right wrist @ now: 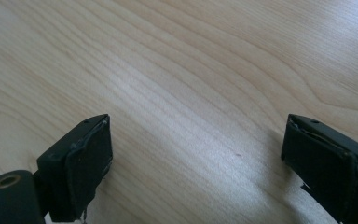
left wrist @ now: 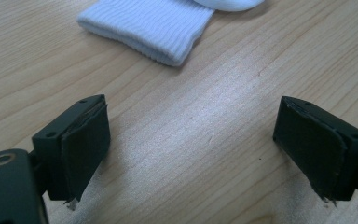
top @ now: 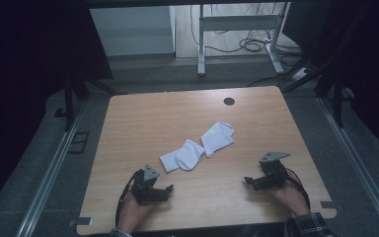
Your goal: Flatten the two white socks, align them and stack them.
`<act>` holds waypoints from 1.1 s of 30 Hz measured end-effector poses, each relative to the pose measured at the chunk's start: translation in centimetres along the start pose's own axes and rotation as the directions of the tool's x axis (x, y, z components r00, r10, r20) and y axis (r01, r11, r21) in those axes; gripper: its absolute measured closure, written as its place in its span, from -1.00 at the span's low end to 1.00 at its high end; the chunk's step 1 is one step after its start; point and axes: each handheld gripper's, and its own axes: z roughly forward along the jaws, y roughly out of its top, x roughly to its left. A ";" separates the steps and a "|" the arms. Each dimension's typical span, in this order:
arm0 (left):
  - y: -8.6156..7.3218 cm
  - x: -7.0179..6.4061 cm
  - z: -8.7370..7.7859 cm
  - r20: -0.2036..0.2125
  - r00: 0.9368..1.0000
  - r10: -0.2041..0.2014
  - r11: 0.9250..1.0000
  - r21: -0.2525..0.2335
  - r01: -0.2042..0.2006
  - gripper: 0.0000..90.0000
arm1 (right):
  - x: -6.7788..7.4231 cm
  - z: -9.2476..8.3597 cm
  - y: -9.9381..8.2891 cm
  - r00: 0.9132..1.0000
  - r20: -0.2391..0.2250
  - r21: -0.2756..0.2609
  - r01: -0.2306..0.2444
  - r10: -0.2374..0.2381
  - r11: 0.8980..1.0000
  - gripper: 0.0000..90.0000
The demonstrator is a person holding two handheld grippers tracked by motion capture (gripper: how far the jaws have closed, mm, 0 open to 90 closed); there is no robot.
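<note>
bare table (top: 217,197) between grippers, socks (top: 197,148) beyond

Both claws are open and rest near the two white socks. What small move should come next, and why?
Probably ease the left claw forward to the ribbed cuff of the nearer sock. Its jaws stand open and empty over bare table, and that cuff lies just ahead, untouched.

A pale wood grain with a soft satin sheen is seen on the table (left wrist: 223,140). Ribbed white knit cloth is shown by the sock (left wrist: 149,28). Matt black pads (left wrist: 81,154), frayed at the edges, are noted.
</note>
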 end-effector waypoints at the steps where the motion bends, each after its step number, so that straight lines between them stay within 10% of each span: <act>1: 0.0 0.0 0.0 0.000 1.000 0.000 1.000 0.000 0.000 -0.76 | -0.1 0.0 0.2 1.000 -0.005 -0.002 -0.010 0.010 1.000 -0.80; 22: 0.1 0.0 0.1 -0.003 1.000 -0.006 1.000 -0.001 0.006 -0.76 | 0.1 0.4 2.3 1.000 -0.031 -0.005 0.000 0.000 1.000 -0.79; 33: 0.1 0.0 0.1 -0.002 1.000 -0.006 1.000 -0.002 0.006 -0.76 | -0.9 0.5 5.5 1.000 0.005 -0.057 -0.012 0.012 0.998 -0.29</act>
